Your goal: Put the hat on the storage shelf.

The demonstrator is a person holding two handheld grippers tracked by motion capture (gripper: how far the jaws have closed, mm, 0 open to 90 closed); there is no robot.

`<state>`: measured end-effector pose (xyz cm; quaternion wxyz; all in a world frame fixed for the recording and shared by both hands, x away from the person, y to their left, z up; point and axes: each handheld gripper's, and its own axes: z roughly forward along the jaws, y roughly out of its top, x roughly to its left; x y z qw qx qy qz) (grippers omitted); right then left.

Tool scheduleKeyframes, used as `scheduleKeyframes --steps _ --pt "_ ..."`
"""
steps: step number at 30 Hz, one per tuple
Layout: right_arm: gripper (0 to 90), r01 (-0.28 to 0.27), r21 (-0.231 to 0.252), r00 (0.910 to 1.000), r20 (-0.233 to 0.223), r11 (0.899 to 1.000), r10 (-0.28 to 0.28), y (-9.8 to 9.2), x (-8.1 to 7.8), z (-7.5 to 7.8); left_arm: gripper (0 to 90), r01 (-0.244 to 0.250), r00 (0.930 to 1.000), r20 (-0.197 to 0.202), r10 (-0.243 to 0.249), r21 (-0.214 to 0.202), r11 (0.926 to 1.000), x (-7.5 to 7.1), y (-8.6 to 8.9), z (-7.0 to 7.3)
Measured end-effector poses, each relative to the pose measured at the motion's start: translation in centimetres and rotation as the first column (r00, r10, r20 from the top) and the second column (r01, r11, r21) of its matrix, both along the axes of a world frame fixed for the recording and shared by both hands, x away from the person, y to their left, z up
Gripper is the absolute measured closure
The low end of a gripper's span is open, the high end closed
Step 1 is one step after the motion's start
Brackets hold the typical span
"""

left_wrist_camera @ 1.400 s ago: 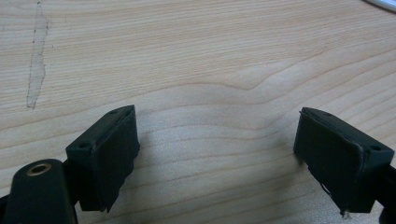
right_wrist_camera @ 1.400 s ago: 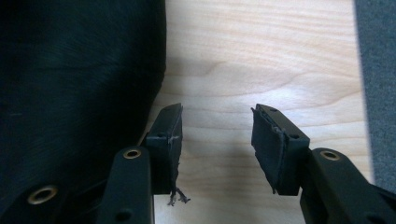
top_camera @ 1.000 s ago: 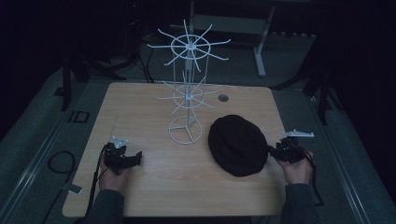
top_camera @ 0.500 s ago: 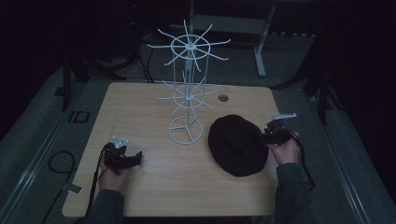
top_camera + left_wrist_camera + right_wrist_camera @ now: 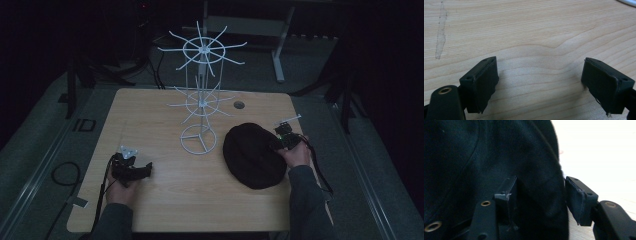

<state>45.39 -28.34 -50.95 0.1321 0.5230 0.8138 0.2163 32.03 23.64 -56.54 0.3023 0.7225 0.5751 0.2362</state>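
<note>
A black hat (image 5: 252, 155) lies flat on the right half of the wooden table (image 5: 150, 115). My right gripper (image 5: 278, 144) sits at the hat's right edge, and its jaws have just been opening. In the right gripper view the hat's rim (image 5: 541, 192) lies between the wide-spread jaws of the right gripper (image 5: 540, 195), and the pads do not squeeze it. My left gripper (image 5: 146, 170) rests on the table at the front left. In the left gripper view the left gripper (image 5: 540, 82) stands open over bare wood.
A white wire display rack (image 5: 200, 100) with spoke arms stands on a ring base at the table's middle back. A small round grommet (image 5: 239, 105) sits near the far edge. Dark floor surrounds the table.
My right hand has moved left and away from the person, from beside the hat onto its right rim. The left hand has stayed put.
</note>
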Motion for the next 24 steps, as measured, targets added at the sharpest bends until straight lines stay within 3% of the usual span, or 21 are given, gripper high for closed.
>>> scheduleKeyframes --steps 4,10,15,19,24 --pt "55.5 0.009 0.010 0.9981 -0.061 1.000 -0.008 0.30 0.58 -0.53 14.5 0.001 1.0000 0.000 -0.001 0.000 1.0000 0.00 0.00 0.00" --pt "64.2 0.006 -0.054 0.9971 -0.075 0.999 -0.010 0.85 0.63 -0.78 14.5 0.002 1.0000 0.000 -0.002 0.000 1.0000 -0.01 -0.01 0.00" --pt "69.2 0.021 -0.070 0.9962 -0.082 0.997 -0.027 0.94 0.70 -0.75 14.6 0.003 1.0000 0.000 -0.003 0.000 1.0000 -0.01 -0.02 0.00" --pt "71.8 0.041 -0.063 0.9946 -0.092 0.997 -0.047 0.89 0.80 -0.60 14.6 0.003 1.0000 0.000 -0.003 0.000 1.0000 -0.01 -0.03 0.00" --pt "75.6 0.097 0.002 0.9889 -0.113 0.995 -0.097 0.58 0.88 -0.19 14.5 0.003 1.0000 0.000 -0.003 0.001 1.0000 -0.01 -0.02 0.01"
